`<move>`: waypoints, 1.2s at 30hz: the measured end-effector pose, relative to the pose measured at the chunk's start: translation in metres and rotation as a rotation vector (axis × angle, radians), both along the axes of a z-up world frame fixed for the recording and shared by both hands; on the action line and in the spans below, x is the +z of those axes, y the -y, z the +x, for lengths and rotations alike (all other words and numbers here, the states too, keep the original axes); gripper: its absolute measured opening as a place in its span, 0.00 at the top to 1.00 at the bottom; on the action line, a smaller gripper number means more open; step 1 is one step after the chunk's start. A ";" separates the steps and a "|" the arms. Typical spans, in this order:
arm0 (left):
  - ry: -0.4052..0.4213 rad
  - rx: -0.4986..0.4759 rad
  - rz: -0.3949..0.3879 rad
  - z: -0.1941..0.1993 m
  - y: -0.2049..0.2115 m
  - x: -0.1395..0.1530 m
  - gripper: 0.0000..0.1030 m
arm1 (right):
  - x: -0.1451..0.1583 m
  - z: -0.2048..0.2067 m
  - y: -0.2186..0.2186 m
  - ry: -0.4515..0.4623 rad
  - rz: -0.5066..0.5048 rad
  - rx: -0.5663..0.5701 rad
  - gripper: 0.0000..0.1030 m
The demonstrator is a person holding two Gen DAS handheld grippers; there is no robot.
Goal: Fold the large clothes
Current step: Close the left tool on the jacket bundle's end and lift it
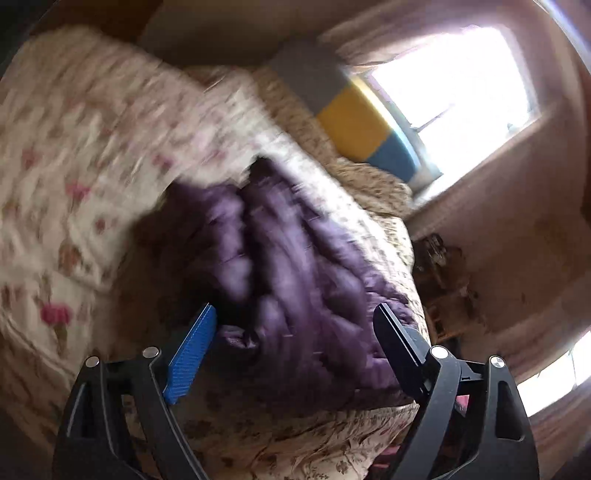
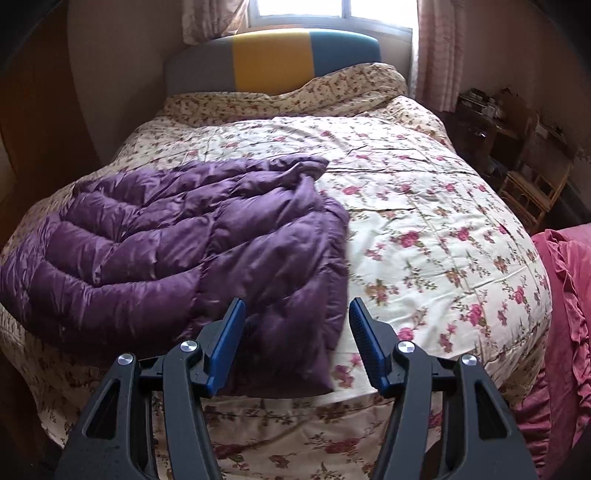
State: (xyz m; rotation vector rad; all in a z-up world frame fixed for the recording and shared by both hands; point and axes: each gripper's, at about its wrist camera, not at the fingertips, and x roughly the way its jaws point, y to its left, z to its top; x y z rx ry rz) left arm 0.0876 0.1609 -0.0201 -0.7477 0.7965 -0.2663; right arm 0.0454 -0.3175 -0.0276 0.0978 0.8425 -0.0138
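A large purple quilted down jacket [image 2: 177,240] lies crumpled on the left half of a bed with a floral cover [image 2: 424,221]. My right gripper [image 2: 297,314] is open and empty, above the jacket's near right edge. In the left wrist view the image is tilted and blurred; the jacket [image 1: 288,266] lies right in front of my left gripper [image 1: 295,317], which is open wide and holds nothing, its fingers either side of the jacket's near end.
A grey, yellow and blue headboard [image 2: 273,62] stands under a bright window [image 2: 303,11]. A wooden shelf and chair [image 2: 517,155] stand right of the bed. A pink ruffled cloth [image 2: 565,295] hangs at the right edge.
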 end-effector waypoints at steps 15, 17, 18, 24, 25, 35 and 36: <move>0.157 -0.164 -0.039 0.029 0.054 0.029 0.83 | -0.023 0.007 -0.007 -0.061 -0.015 0.032 0.43; 0.190 -0.218 -0.033 0.034 0.076 0.042 0.83 | -0.027 0.007 -0.004 -0.068 -0.007 0.028 0.43; 0.206 -0.249 -0.035 0.036 0.088 0.048 0.83 | -0.028 0.008 -0.003 -0.070 -0.006 0.026 0.43; 0.259 -0.390 -0.021 0.048 0.151 0.071 0.86 | -0.005 0.000 0.000 0.020 0.013 0.020 0.44; 0.261 -0.411 -0.021 0.050 0.161 0.072 0.86 | 0.003 -0.001 -0.003 0.046 0.045 0.057 0.46; 0.238 -0.548 0.006 0.066 0.219 0.066 0.87 | -0.006 0.002 -0.050 0.008 0.103 0.226 0.52; 0.237 -0.561 0.012 0.068 0.224 0.065 0.89 | -0.005 0.001 -0.050 0.013 0.090 0.222 0.52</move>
